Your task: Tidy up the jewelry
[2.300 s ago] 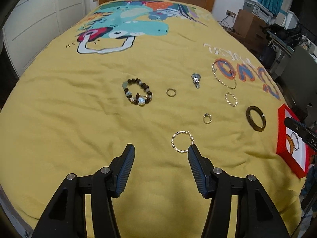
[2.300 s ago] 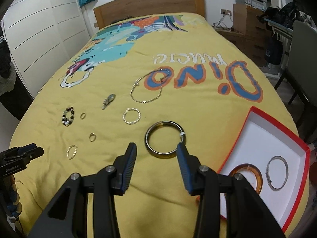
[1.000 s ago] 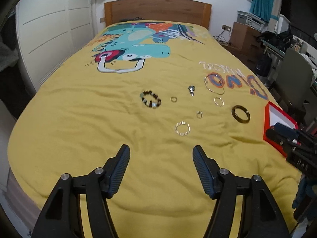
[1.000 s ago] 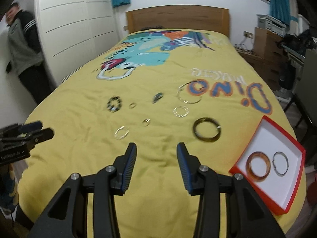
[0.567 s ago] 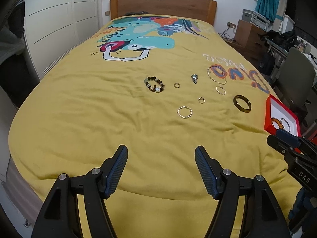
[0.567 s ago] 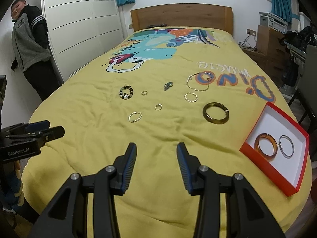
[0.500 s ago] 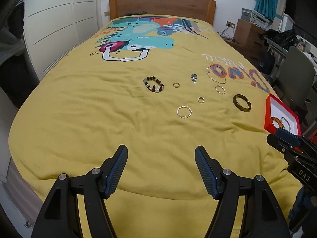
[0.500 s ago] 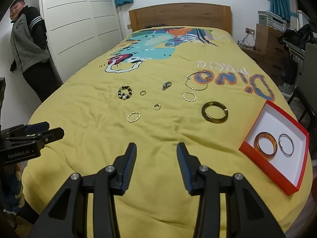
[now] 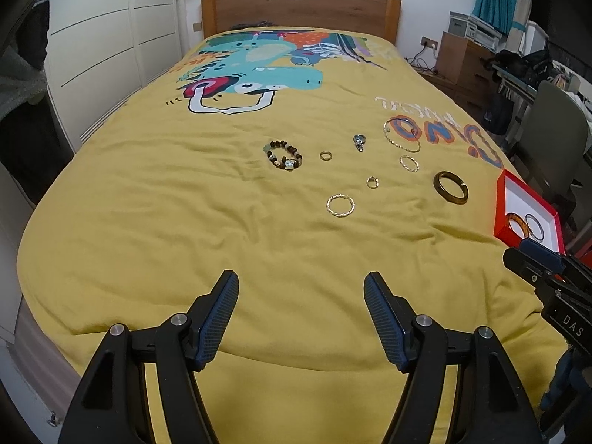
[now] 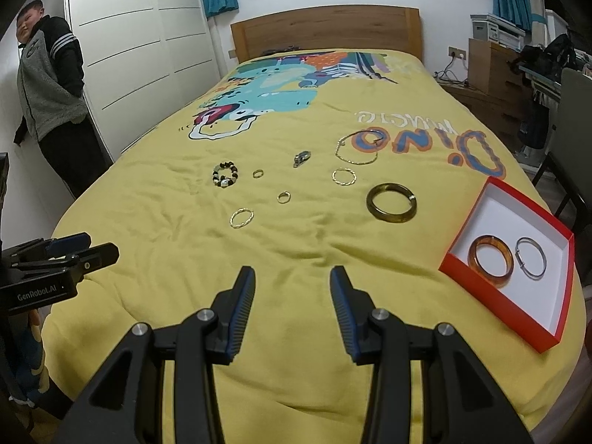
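Your left gripper (image 9: pixel 300 288) hangs over the near end of the bedspread (image 9: pixel 185 222), jaws wide and holding nothing. Your right gripper (image 10: pixel 292 285) does the same, jaws narrower but parted, also holding nothing. Neither touches any jewelry.

Loose pieces lie mid-bed, well ahead of both grippers: bead bracelet (image 10: pixel 225 177), small ring (image 10: pixel 258 174), second ring (image 10: pixel 283 197), twisted hoop (image 10: pixel 241 218), pendant (image 10: pixel 301 158), thin bangle (image 10: pixel 358 148) on the "Dino" lettering, smaller twisted hoop (image 10: pixel 344 177), dark bangle (image 10: pixel 391 202). All sit apart from one another.

The red box (image 10: pixel 481 281) rests at the bed's right edge, beside the dark bangle but not touching it. Inside: amber bangle (image 10: pixel 490 261) and silver bangle (image 10: pixel 531 262), side by side, about touching.

A bystander (image 10: pixel 48 85) stands by the wardrobe (image 10: pixel 148 55) at far left. The headboard (image 10: pixel 325 29) is beyond.
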The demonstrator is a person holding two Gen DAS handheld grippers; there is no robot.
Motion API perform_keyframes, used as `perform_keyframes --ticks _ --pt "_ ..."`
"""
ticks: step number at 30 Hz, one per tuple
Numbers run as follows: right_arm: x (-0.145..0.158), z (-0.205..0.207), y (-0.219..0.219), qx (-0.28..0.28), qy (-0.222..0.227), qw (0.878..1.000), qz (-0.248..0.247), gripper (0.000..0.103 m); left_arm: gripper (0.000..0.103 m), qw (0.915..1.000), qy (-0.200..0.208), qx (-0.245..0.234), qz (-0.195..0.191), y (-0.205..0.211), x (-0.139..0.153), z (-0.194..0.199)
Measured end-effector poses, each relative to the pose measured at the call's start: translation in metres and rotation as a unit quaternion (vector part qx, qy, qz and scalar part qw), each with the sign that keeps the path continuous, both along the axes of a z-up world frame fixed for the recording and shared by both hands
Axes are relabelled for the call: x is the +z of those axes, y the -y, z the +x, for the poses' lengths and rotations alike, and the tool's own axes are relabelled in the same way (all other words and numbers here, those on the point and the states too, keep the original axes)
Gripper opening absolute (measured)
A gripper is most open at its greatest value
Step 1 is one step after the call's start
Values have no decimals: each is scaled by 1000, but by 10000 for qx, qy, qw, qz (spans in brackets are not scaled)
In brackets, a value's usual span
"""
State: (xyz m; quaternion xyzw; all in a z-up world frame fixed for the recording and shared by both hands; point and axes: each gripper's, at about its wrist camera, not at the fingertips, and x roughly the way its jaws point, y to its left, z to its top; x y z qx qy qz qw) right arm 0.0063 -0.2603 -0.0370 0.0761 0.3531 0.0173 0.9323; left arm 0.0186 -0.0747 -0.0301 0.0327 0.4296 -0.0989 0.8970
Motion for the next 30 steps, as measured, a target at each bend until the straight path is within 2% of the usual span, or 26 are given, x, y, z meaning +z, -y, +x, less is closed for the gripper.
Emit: perform_keyframes --ticks 11,18,30 --pt "-1 2 0 -2 7 10000 45 40 70 9999 -149 -40 33 0 -3 2" --pt "-1 4 -1 4 -2 10000 49 40 73 9999 -101 -70 55 1 -3 1" --pt "-6 9 7 -64 -63 10000 33 40 74 9998 -155 -64 -81 -5 -8 16"
